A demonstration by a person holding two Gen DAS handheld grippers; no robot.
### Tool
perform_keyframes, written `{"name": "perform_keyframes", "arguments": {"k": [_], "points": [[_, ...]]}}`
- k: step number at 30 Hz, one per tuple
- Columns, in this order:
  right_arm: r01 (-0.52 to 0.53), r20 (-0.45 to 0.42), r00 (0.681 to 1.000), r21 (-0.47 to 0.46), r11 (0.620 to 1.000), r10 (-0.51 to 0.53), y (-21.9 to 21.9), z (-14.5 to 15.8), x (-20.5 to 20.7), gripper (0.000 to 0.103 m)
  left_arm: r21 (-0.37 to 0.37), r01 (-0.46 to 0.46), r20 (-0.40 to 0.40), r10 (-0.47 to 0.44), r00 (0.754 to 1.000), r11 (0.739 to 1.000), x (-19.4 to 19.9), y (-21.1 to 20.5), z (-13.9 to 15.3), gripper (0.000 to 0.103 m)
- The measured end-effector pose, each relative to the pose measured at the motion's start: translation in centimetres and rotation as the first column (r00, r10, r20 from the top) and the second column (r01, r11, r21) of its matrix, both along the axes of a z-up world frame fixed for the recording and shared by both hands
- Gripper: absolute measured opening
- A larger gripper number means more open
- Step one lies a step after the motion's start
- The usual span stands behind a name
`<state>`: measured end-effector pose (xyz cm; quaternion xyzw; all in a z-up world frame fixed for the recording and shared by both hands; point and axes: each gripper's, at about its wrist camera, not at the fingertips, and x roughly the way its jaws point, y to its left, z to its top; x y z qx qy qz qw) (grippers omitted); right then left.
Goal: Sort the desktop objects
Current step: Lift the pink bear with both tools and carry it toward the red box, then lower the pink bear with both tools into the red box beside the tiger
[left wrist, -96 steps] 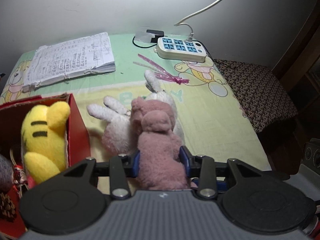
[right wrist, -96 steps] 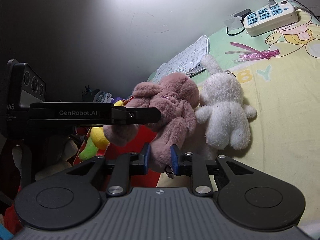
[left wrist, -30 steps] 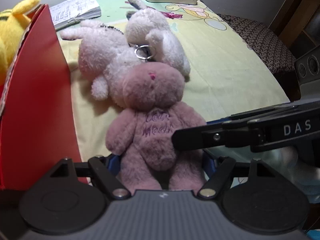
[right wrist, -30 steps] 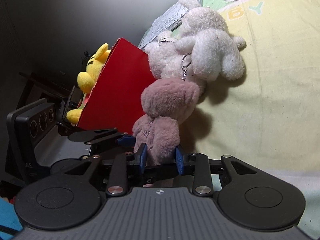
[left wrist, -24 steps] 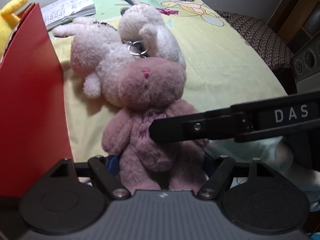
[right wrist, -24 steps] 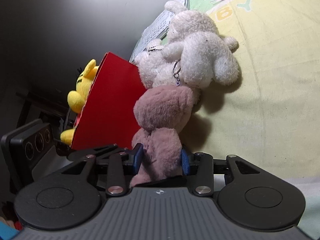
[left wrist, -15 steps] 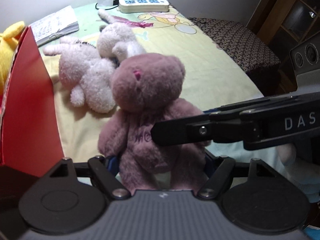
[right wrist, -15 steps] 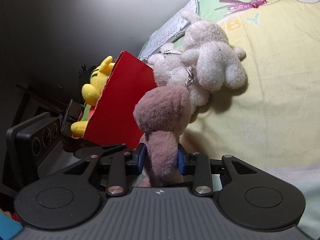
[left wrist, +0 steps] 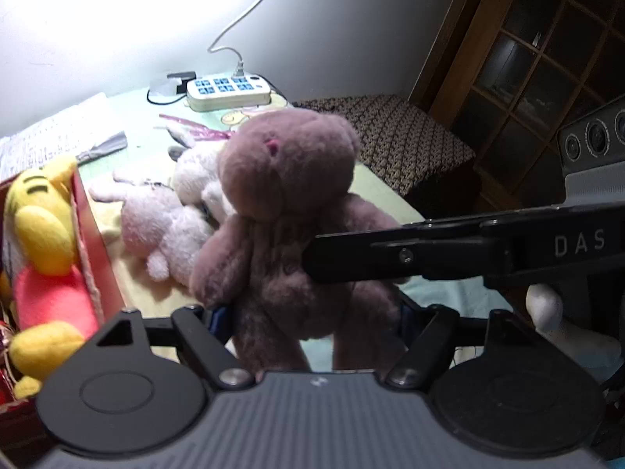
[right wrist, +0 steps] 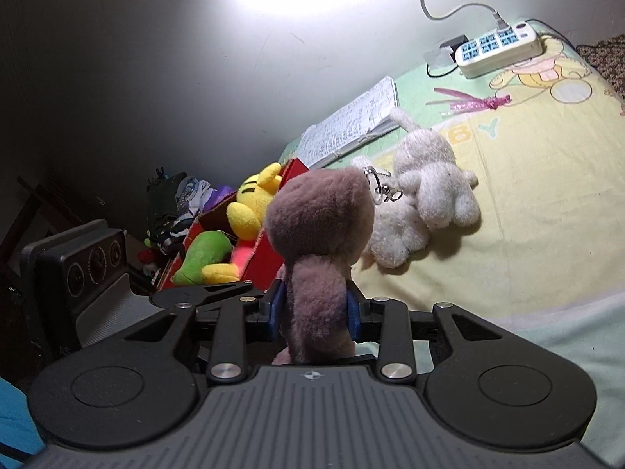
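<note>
A mauve-pink teddy bear [left wrist: 289, 203] hangs upright above the tablecloth, held from two sides. My left gripper [left wrist: 312, 320] is shut on its hips and legs, blue pads against either side. My right gripper [right wrist: 314, 310] is shut on its body from behind, and one of its fingers [left wrist: 390, 254] crosses the bear's belly in the left wrist view. Left of the bear stands a red box [left wrist: 91, 258] holding a yellow plush [left wrist: 43, 211] and a green one [right wrist: 207, 250]. White plush rabbits [right wrist: 425, 195] with a keyring lie on the cloth behind the bear.
A white power strip [right wrist: 498, 49] with its cable lies at the far edge by the wall. An open notebook [right wrist: 351, 125] and a pink ribbon [right wrist: 472, 103] lie on the cartoon-print cloth. A patterned cushion [left wrist: 390, 136] and a wooden cabinet [left wrist: 527, 58] are to the right.
Both grippers have risen with the bear, lifting it off the cloth and away from the white rabbits. The box's inside has come into view.
</note>
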<state>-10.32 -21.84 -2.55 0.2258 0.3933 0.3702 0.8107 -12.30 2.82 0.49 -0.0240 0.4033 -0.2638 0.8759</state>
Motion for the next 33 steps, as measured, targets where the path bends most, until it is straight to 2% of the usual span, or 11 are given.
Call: {"name": "perform_keyframes", "arguments": {"k": [8, 19, 26, 33], "points": [[0.017, 0.132, 0.991, 0.0, 1.0, -0.017, 4.2, 4.4, -1.4, 0.034, -0.084, -0.038, 0.083, 0.045, 0.996, 0.996, -0.8, 5.9, 3.5, 0.076], [-0.059, 0.272, 0.96, -0.023, 0.998, 0.063, 12.8, 8.8, -0.6, 0.034, -0.039, -0.154, 0.203, 0.159, 0.966, 0.987, -1.0, 14.2, 6.3, 0.076], [-0.103, 0.287, 0.951, -0.049, 0.993, 0.113, 19.2, 9.2, 1.6, 0.034, 0.03, -0.246, 0.185, 0.236, 0.954, 0.969, 0.6, 18.8, 5.0, 0.076], [-0.123, 0.238, 0.96, -0.124, 0.985, 0.15, 24.9, 7.4, 4.1, 0.034, 0.058, -0.278, 0.077, 0.274, 0.959, 0.959, 2.7, 22.1, 1.4, 0.075]]}}
